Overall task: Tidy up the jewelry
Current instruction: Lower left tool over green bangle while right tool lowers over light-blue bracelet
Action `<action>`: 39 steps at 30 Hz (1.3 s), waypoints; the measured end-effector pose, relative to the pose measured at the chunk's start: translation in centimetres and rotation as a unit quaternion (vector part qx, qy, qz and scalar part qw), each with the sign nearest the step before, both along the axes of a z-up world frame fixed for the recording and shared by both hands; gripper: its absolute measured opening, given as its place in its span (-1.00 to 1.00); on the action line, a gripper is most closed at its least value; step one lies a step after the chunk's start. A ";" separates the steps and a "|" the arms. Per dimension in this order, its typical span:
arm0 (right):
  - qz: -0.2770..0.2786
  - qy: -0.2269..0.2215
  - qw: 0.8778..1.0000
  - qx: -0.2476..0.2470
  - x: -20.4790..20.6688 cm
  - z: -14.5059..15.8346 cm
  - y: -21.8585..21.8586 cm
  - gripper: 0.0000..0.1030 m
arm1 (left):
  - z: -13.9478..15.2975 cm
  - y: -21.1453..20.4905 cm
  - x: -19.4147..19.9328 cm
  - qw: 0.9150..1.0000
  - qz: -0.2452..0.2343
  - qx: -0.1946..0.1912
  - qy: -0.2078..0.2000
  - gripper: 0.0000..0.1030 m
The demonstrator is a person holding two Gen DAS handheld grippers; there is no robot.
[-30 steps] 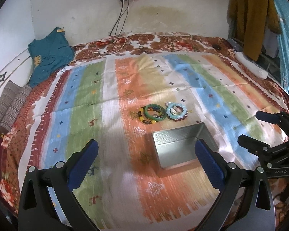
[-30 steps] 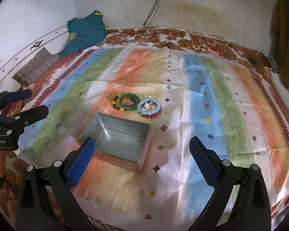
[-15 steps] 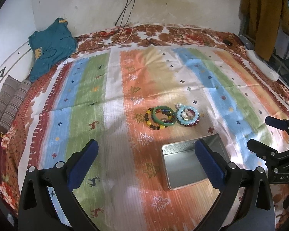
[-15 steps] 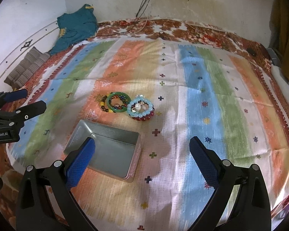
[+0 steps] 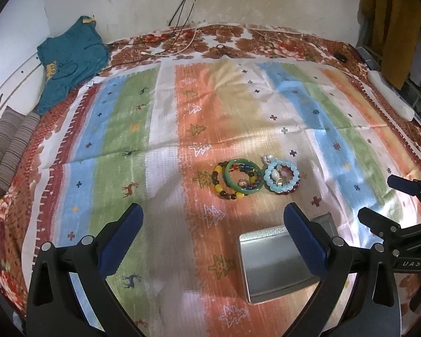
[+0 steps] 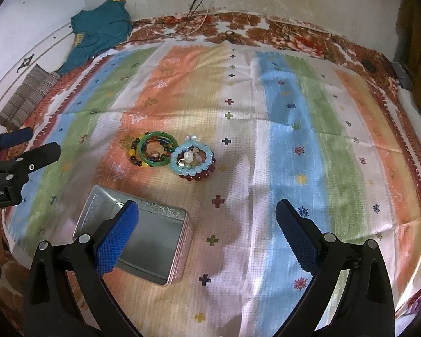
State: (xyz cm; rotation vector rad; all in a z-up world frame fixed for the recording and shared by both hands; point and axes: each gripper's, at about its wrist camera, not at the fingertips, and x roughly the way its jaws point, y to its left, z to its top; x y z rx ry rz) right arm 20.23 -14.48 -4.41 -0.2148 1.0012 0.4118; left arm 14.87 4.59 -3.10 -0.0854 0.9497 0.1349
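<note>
Bracelets sit in a small cluster on the striped cloth point(image 5: 120, 129) that covers the bed, roughly in its middle. A green bangle point(image 5: 242, 176) lies over a strand of yellow and dark beads point(image 5: 221, 181), with smaller coloured beads showing inside its ring. Just beside it, touching, a pale blue bead bracelet point(image 5: 281, 174) rests on a dark red bead bracelet point(image 6: 199, 176), with a few whitish charms in its centre.

Nearer to me than the cluster stands an open metal tin point(image 5: 269, 261), rectangular and bare inside. It is apart from the bracelets.

My left jaws point(image 5: 213, 243) are spread wide and hold nothing; the right-hand blue pad crosses in front of the tin in the left wrist view. My right jaws point(image 6: 207, 237) are also spread wide and hold nothing, with the left pad over the tin's near corner in that view. Both hover above the cloth, each visible at the edge of the other's view.

Against the far wall lie a teal garment point(image 5: 70, 56) and some cables point(image 5: 182, 47); a folded striped cloth point(image 5: 8, 146) sits at the left edge of the bed.
</note>
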 end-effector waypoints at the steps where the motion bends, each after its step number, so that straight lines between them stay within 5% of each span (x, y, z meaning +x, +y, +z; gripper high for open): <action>1: -0.002 0.004 1.000 0.001 0.4 -0.2 0.1 0.92 | -0.2 0.1 0.5 1.000 -0.001 -0.001 0.004 0.89; 27: -0.012 0.056 0.997 -0.041 7.1 -5.6 1.9 0.92 | -5.8 1.6 8.9 0.997 0.019 0.001 0.074 0.89; 39: -0.021 0.074 0.996 -0.046 9.5 -7.6 2.9 0.92 | -8.1 1.5 11.7 0.994 0.006 -0.006 0.106 0.69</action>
